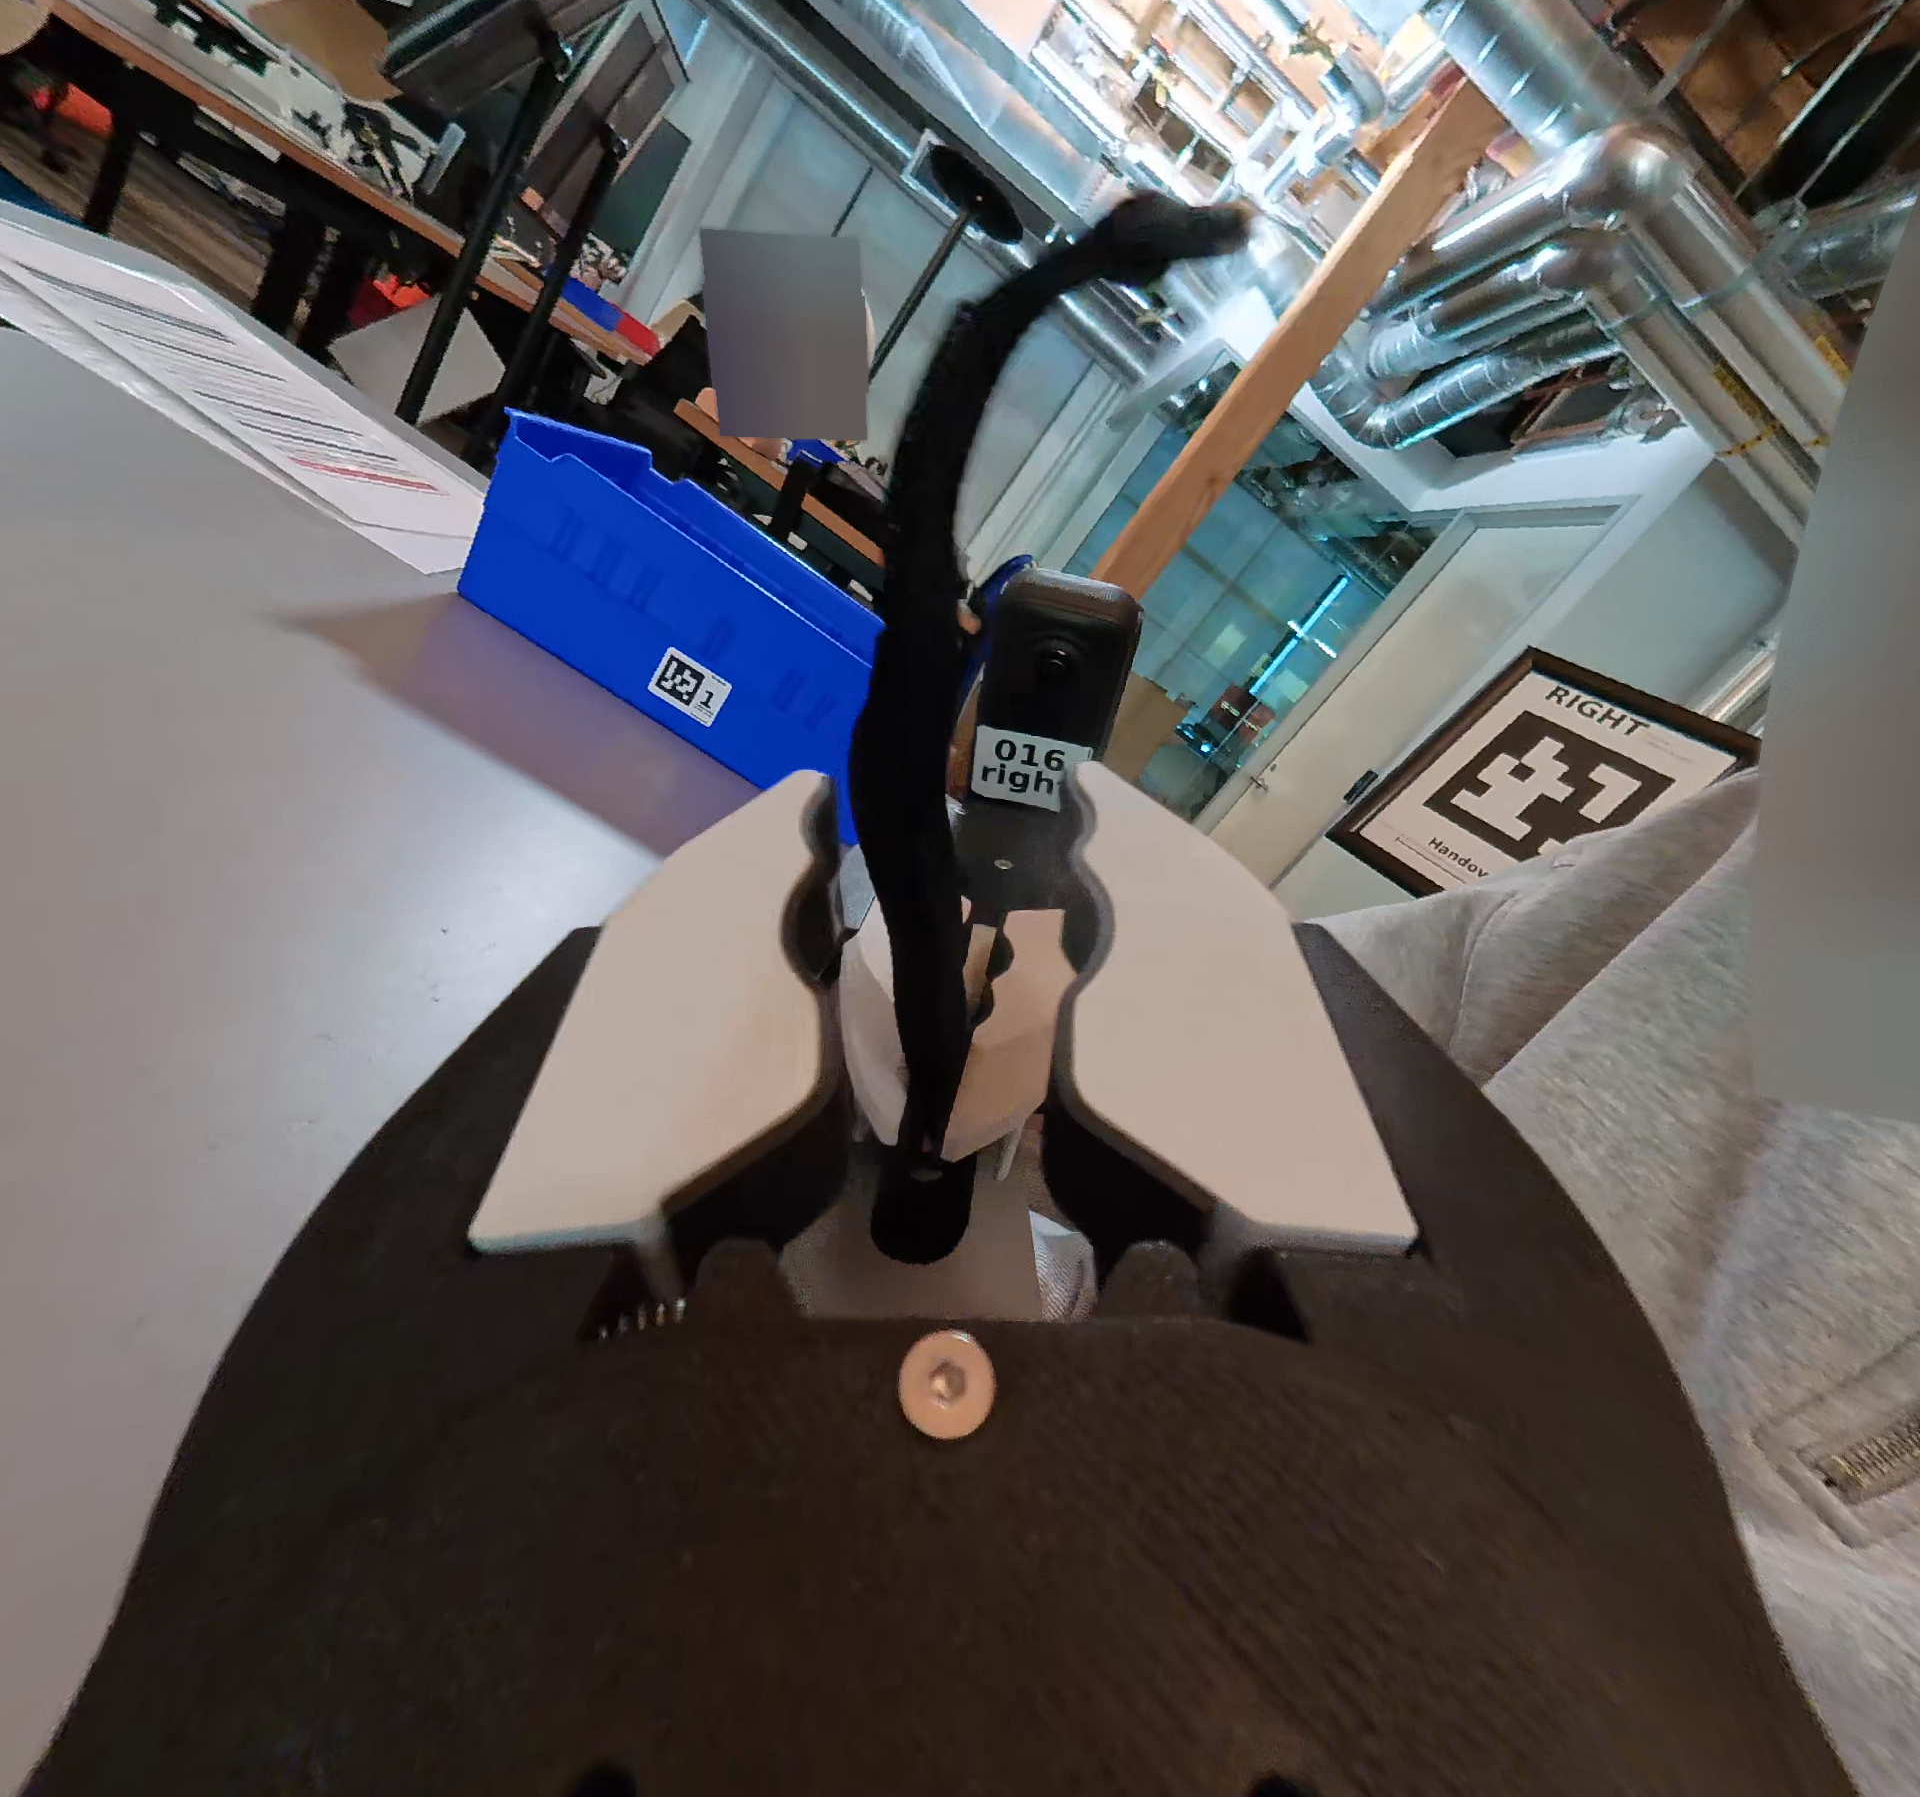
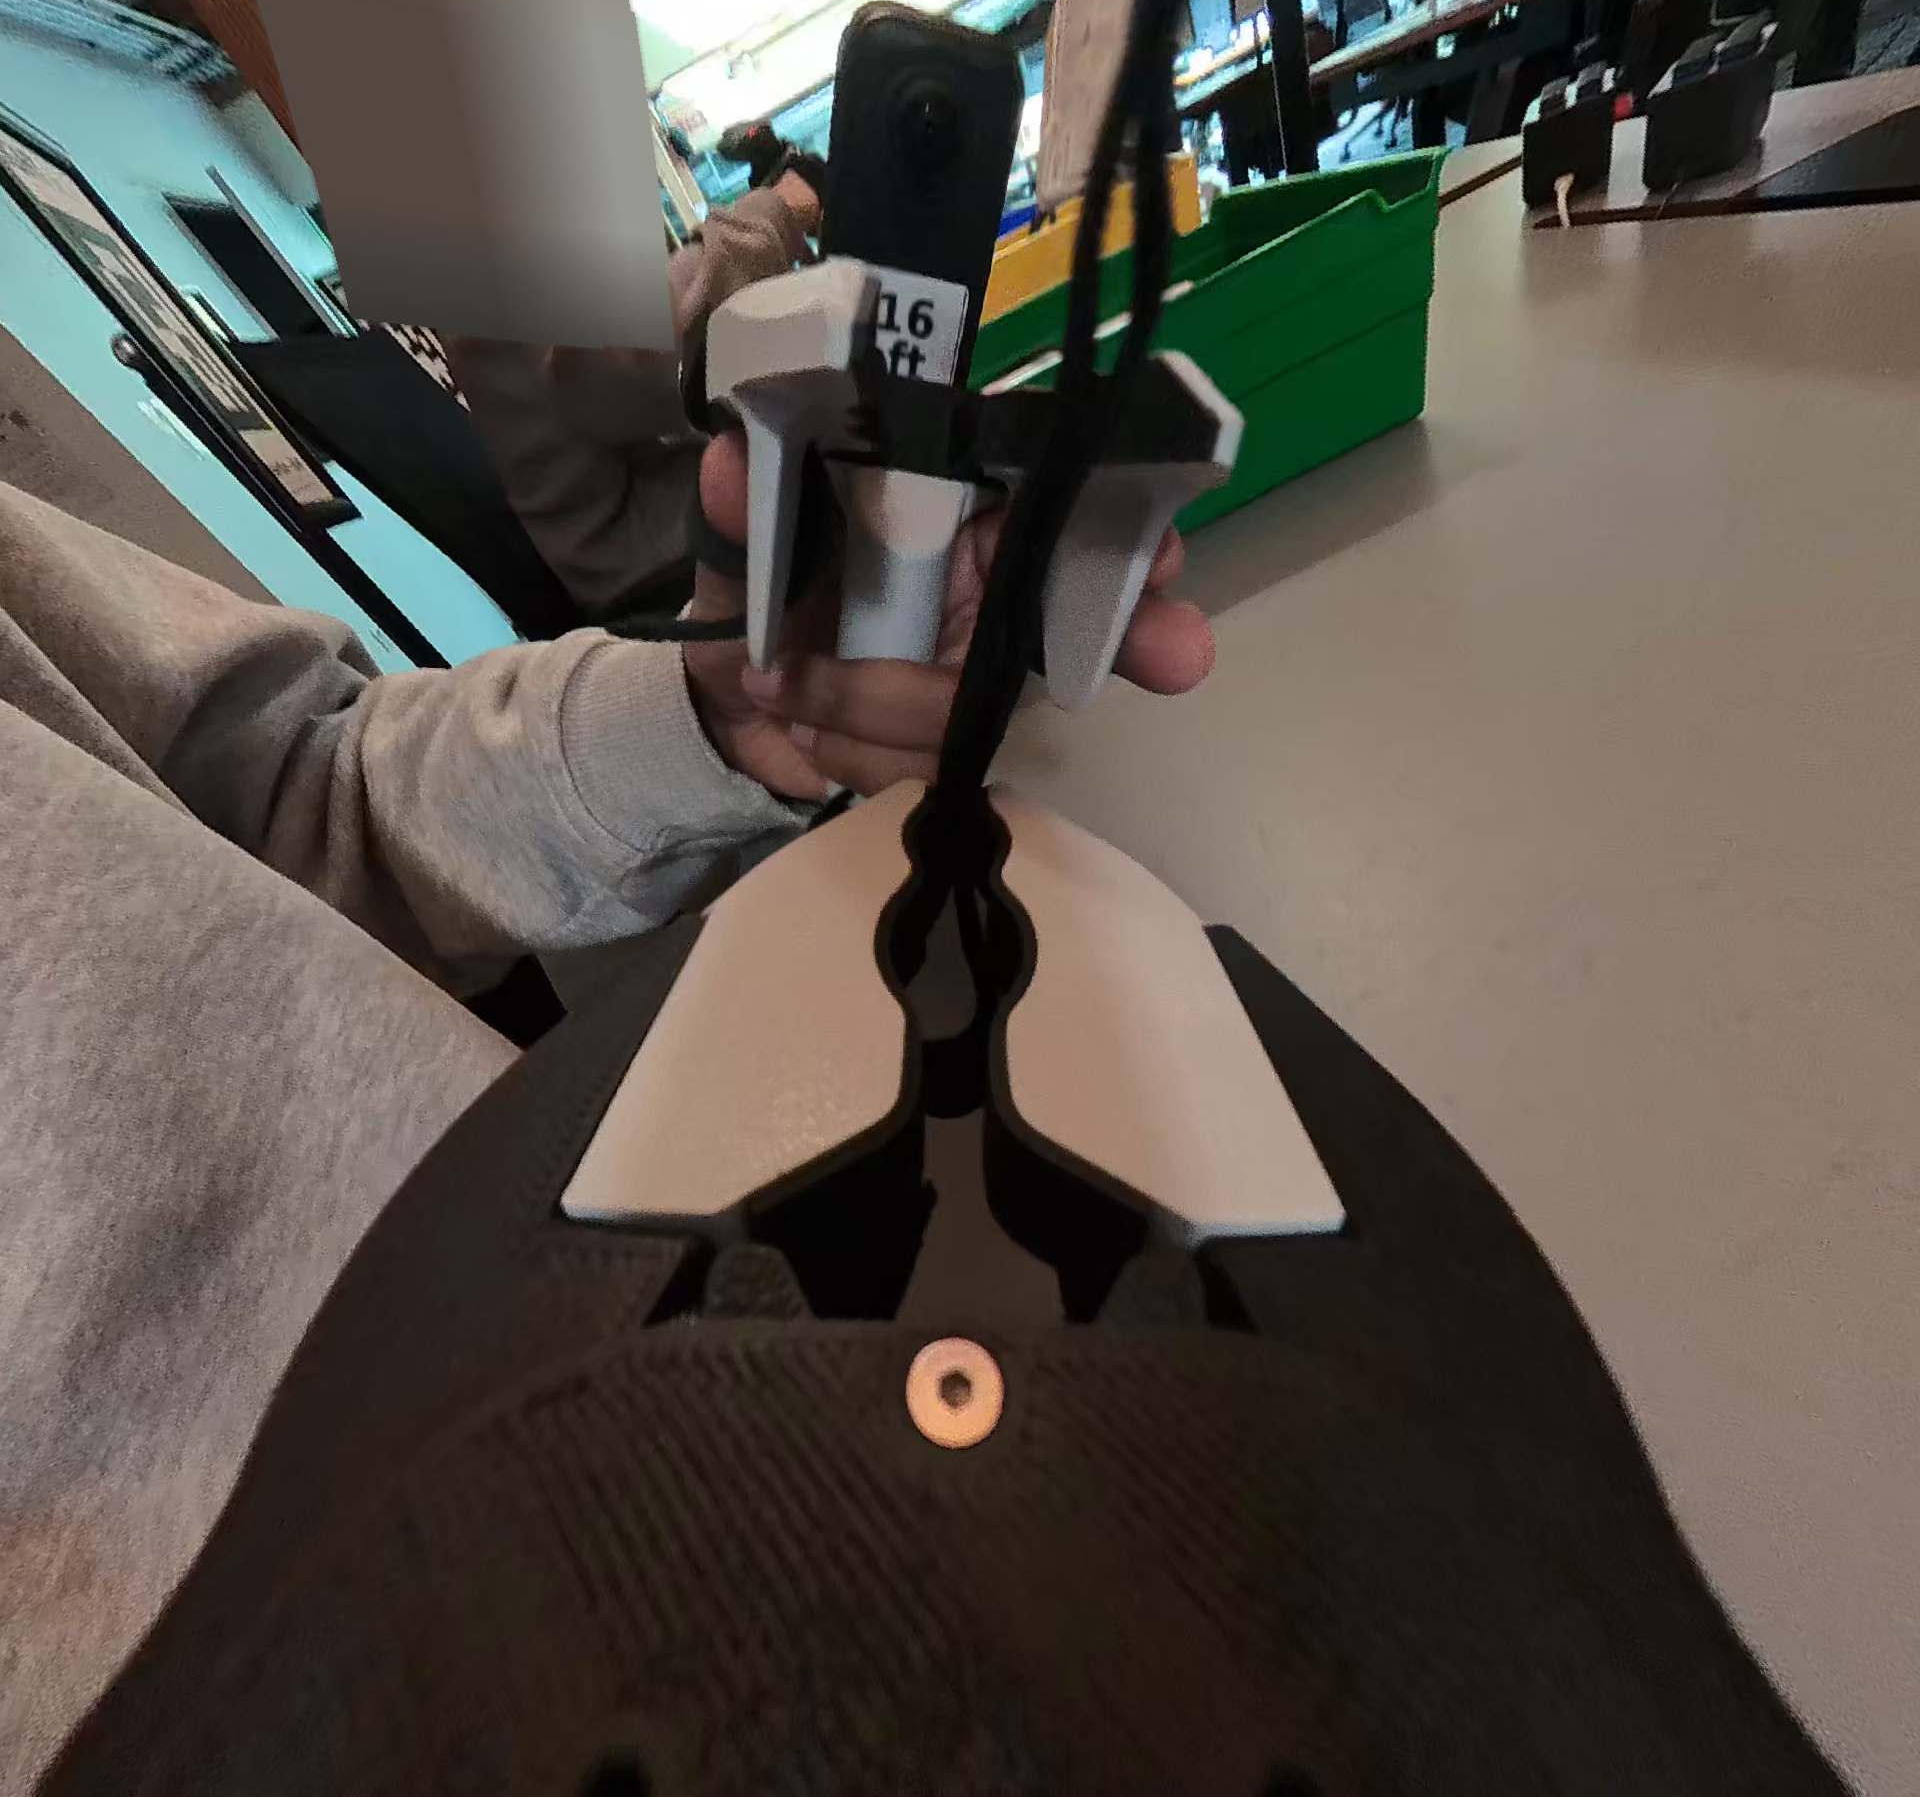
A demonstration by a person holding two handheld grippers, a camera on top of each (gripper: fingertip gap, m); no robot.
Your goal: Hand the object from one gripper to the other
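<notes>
A long black cord rises up and curls over at its top. My right gripper is shut on the cord at its fingertips. It also shows in the left wrist view, pinching the cord low down. My left gripper is open, and the cord passes through the gap between its fingers without being clamped. In the right wrist view the left gripper faces me, held in a hand, with its fingers wide apart on either side of the cord. Both grippers are above the table.
A blue bin and printed sheets lie on the grey table. A green bin stands behind the left gripper. A framed marker sign leans at the right. A person's grey sleeve fills the left. Some 7 centimetres of space lies between my two pairs of fingers.
</notes>
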